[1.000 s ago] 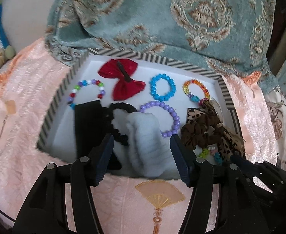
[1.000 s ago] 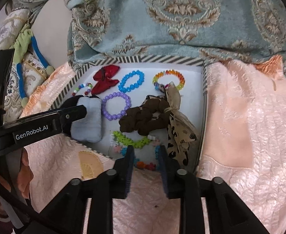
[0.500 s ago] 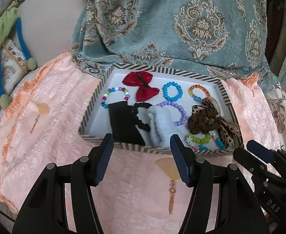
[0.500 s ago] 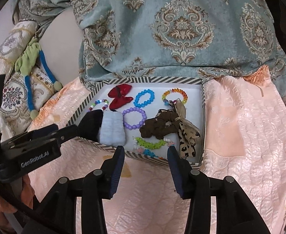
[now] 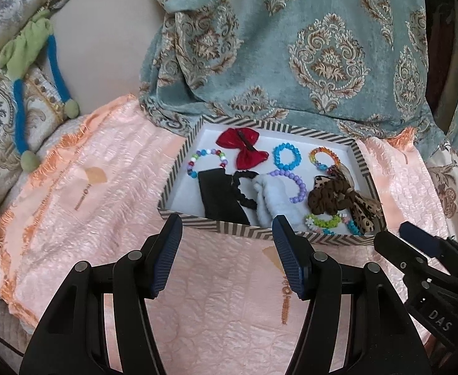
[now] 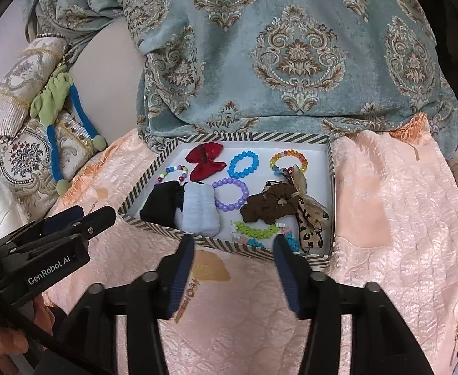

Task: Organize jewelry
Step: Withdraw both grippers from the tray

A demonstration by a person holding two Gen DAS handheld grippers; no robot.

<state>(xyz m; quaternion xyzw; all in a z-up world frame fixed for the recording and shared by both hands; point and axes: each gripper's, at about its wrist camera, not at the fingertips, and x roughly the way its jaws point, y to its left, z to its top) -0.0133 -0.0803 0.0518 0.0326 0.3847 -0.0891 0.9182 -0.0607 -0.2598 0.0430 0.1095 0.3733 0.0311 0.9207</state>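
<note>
Looking down along both tools, I see the pale pink quilted bedspread (image 6: 385, 218) filling most of the view, with a teal damask cloth (image 6: 291, 47) draped behind it and touching the far rim of the striped tray (image 6: 331, 187). That tray sits on the bedspread just ahead of my fingertips and holds all the jewelry and hair pieces. Along its near-left side lies a black fabric piece (image 5: 219, 197), with a white fluffy scrunchie (image 6: 200, 209) touching it on the right, and a brown scrunchie with a leopard-print bow (image 6: 272, 206) lies toward the right wall. At the back sits a red bow clip (image 5: 243, 148), flanked by a multicolour bead bracelet (image 5: 207, 161) on the left and a blue bead bracelet (image 5: 286, 156) and a rainbow bead bracelet (image 6: 288, 161) on the right. A purple bead bracelet (image 6: 232, 195) lies in the middle, and a green flower-bead bracelet (image 6: 254, 231) lies by the near rim. My left tool (image 5: 225, 237) hangs over the bedspread with its jaws spread wide and nothing between them. My right tool (image 6: 233, 250) has just been opening its jaws, also empty, short of the near rim.
</note>
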